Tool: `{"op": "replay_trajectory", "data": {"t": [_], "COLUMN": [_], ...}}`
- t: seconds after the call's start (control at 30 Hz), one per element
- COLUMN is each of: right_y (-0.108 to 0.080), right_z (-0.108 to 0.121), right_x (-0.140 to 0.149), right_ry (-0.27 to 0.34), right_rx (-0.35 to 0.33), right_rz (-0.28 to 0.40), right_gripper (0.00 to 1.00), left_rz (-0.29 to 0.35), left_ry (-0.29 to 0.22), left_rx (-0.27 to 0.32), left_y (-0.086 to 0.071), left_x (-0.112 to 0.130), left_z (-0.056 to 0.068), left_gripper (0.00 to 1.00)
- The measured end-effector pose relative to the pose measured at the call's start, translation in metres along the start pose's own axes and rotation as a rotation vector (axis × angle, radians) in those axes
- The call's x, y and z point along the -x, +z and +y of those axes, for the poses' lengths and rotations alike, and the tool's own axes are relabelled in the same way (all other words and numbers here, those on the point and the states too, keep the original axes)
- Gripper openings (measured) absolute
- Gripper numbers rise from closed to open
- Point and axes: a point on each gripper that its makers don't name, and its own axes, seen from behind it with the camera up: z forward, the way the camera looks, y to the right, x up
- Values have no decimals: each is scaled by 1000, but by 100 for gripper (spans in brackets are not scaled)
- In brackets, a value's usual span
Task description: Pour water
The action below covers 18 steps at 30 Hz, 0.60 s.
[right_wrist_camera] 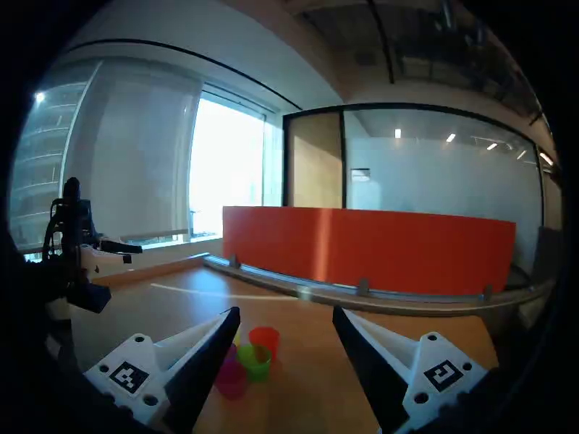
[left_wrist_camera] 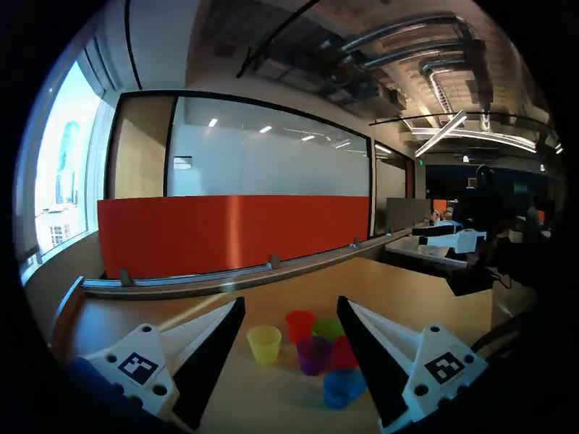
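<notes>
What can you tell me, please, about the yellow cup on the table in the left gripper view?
The yellow cup is a translucent plastic tumbler, wider at the rim than the base. It stands upright, mouth open, on the wooden table, leftmost in a cluster of coloured cups. A gap seems to separate it from the red cup and the purple cup. Nothing grips it; its contents cannot be told.

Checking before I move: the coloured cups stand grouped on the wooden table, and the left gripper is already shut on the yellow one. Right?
Not quite. In the left gripper view the left gripper is open, holding nothing; the yellow cup stands free on the table among the others.
</notes>
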Motion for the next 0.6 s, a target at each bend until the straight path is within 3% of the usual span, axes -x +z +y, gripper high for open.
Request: {"op": "replay_trajectory", "data": {"t": [0.6], "right_y": [6], "right_z": [-10], "right_x": [7], "right_ry": [-66], "right_rx": [-68], "right_rz": [-55], "right_gripper": [99], "left_rz": [-96], "left_ry": [43], "left_rx": [108], "left_y": [2], "left_x": [32], "left_z": [18], "left_gripper": [94]}}
